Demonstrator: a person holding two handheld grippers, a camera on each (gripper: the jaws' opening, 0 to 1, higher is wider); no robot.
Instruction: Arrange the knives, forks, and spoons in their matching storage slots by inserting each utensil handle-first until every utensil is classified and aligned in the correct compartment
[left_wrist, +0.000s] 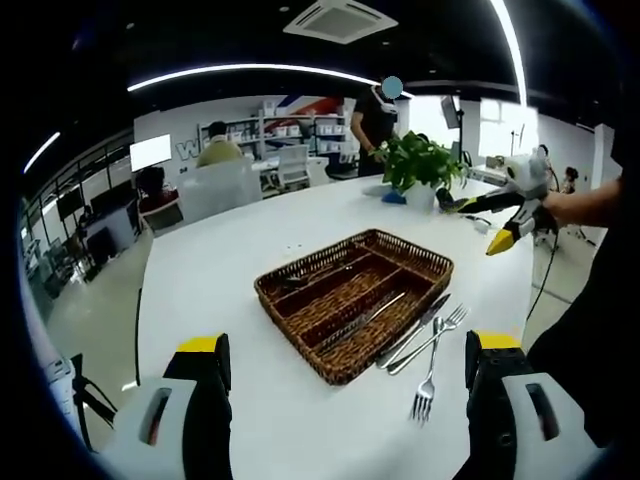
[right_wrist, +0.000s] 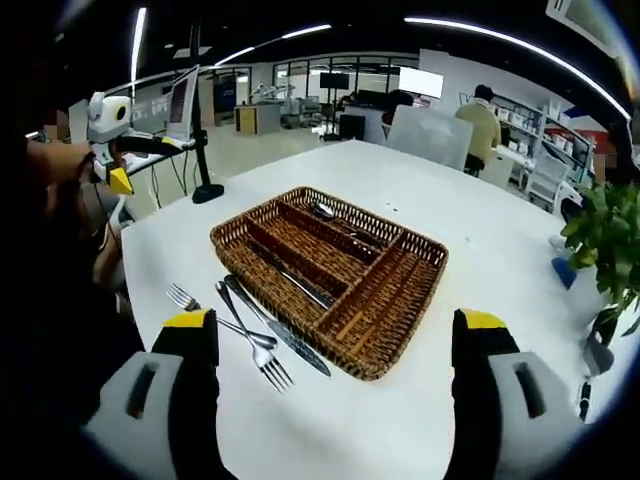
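A brown wicker cutlery basket (left_wrist: 400, 262) (right_wrist: 395, 345) with long slots sits mid-table. In it lie a knife (left_wrist: 365, 320) (right_wrist: 290, 275) and a spoon (left_wrist: 292, 280) (right_wrist: 325, 212). On the white table beside it lie another knife (left_wrist: 415, 330) (right_wrist: 275, 335) and two forks (left_wrist: 427, 385) (right_wrist: 215, 315), the second fork (left_wrist: 435, 338) (right_wrist: 258, 350) crossing near the knife. My left gripper (left_wrist: 350, 343) (right_wrist: 130, 160) is open, hanging short of the basket. My right gripper (right_wrist: 335, 320) (left_wrist: 490, 215) is open too, above the table on the opposite side. Neither holds anything.
A potted plant (left_wrist: 420, 165) (right_wrist: 610, 240) stands near the table's far end, with a blue object (right_wrist: 562, 272) beside it. A white chair (left_wrist: 220, 185) is at the table edge. A monitor stand (right_wrist: 195, 120) and people fill the office behind.
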